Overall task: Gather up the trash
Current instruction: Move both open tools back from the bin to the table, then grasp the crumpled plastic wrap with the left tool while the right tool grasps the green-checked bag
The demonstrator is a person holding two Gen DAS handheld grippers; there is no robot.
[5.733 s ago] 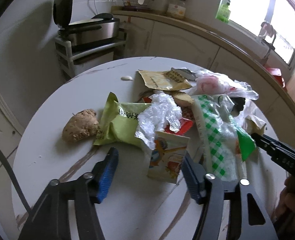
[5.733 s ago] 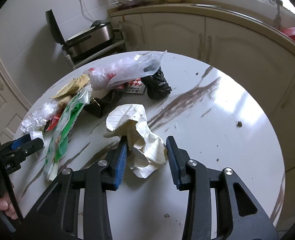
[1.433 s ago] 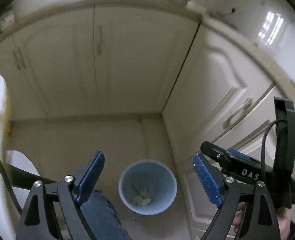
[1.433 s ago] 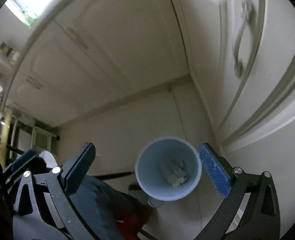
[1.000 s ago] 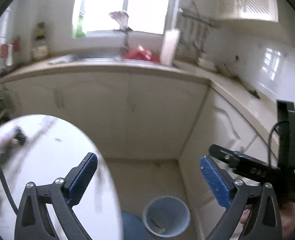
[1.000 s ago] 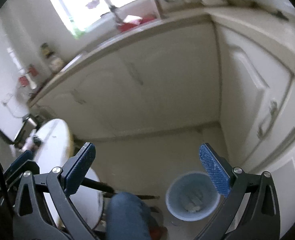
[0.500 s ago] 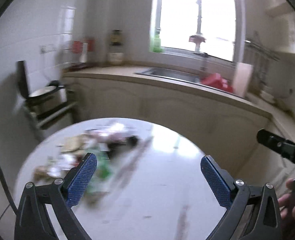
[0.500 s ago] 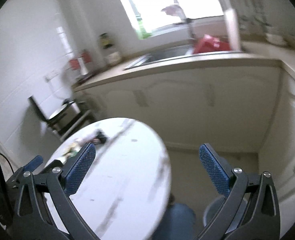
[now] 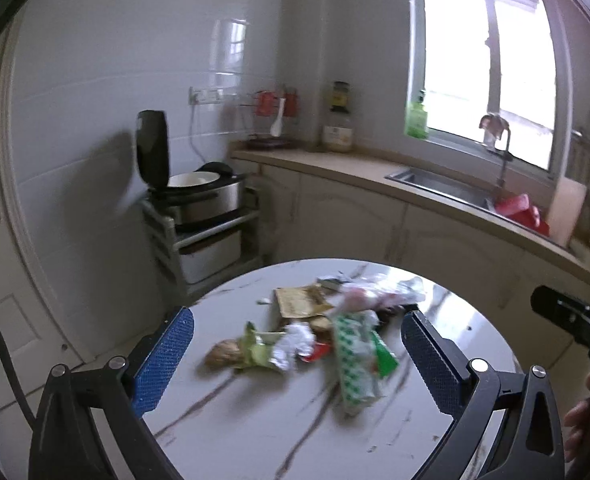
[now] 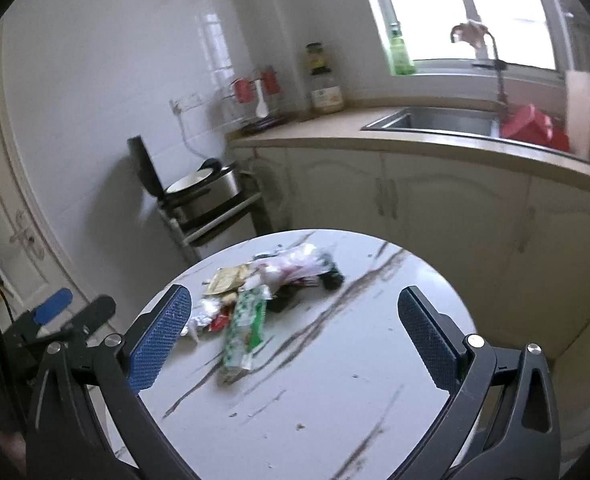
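Change since earlier: both cameras swing up from the blue floor bin to the round table (image 9: 255,432), and the crumpled lined paper and the cartoon-printed packet that lay on it are gone.
Left gripper (image 9: 295,356): jaws spread wide, nothing between them, held above the near edge of the table.
Right gripper (image 10: 295,336): likewise wide apart and empty, above the same near edge.
Trash location: a loose heap (image 9: 323,332) sits on the far half of the table, toward the counter side.
Nearest piece: a green-checked wrapper (image 9: 355,364) lies at the near end of the heap, pointing at the grippers.
Beside it: crumpled clear plastic (image 9: 291,344), a pale green packet (image 9: 255,350) and a brown lump (image 9: 223,354) on the heap's left flank.
Far end: a black bag (image 10: 329,274) past a clear bag (image 10: 295,266).
Handling, judged: wrappers look light, limp and slippery, so pinch a bunched fold mid-length rather than a flat edge.
Risk, judged: thin film may slide out or drag neighbours along.
Blur: motion smear hides print and fine detail.
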